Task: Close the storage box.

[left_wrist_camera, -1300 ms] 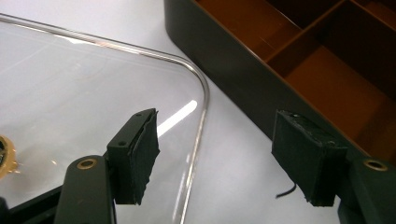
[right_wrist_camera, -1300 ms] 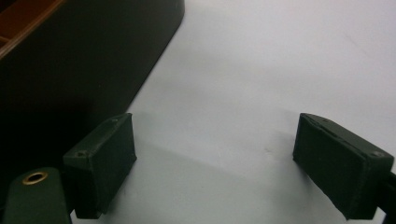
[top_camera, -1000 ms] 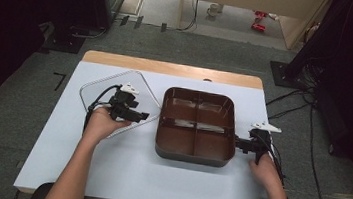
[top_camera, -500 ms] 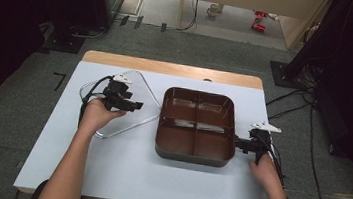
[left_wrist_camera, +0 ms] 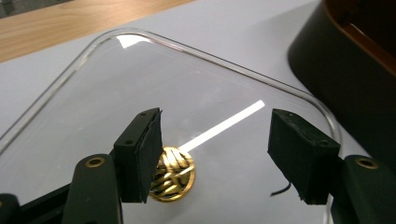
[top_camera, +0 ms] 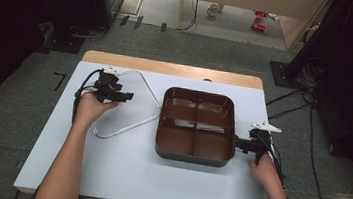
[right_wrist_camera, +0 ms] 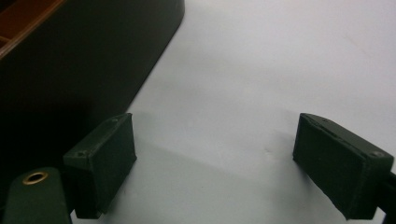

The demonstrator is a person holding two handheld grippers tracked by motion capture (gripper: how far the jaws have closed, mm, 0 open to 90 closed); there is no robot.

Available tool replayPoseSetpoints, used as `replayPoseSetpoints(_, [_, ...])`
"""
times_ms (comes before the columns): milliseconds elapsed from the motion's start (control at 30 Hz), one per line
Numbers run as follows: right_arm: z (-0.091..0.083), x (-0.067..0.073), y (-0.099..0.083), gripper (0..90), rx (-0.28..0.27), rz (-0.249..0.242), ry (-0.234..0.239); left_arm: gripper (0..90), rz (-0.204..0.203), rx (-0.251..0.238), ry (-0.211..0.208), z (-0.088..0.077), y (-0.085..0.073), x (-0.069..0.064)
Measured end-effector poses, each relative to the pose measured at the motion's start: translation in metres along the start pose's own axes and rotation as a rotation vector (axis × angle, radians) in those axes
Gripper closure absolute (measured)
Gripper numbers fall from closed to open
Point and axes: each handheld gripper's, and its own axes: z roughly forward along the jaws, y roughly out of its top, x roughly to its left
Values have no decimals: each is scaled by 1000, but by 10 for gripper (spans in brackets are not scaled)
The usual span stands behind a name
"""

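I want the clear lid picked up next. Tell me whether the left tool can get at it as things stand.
Probably yes. The left tool hangs open right over the clear lid, with nothing between them. The brown tray sits beside the lid, not on it.

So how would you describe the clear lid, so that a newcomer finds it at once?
On the white table, look left of the brown tray. The lid lies flat there, under the left gripper. It is see-through with rounded corners and bears a small gold sticker; the tray is dark and deep.
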Motion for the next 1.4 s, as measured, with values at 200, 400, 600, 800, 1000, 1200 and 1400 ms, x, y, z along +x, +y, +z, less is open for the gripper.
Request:
replayPoseSetpoints(200, [0, 0, 0, 125, 0, 0, 0, 353, -32, 25, 23, 7, -9, 12])
replayPoseSetpoints(400, [0, 0, 0, 126, -1, 0, 0, 401, -46, 37, 64, 16, -24, 15])
replayPoseSetpoints(600, [0, 0, 0, 126, -1, 0, 0, 425, -47, 52, 73, 20, -30, 15])
replayPoseSetpoints(800, [0, 0, 0, 126, 0, 0, 0, 496, -33, 31, 77, 20, -32, 15])
replayPoseSetpoints(1000, [0, 0, 0, 125, -1, 0, 0, 587, -10, 48, 104, 20, -29, 7])
replayPoseSetpoints(1200, [0, 0, 0, 125, -1, 1, 2, 592, -31, 43, 92, 19, -29, 9])
replayPoseSetpoints(1400, [0, 0, 0, 125, -2, 2, 2, 593, -48, 48, 92, 17, -27, 11])
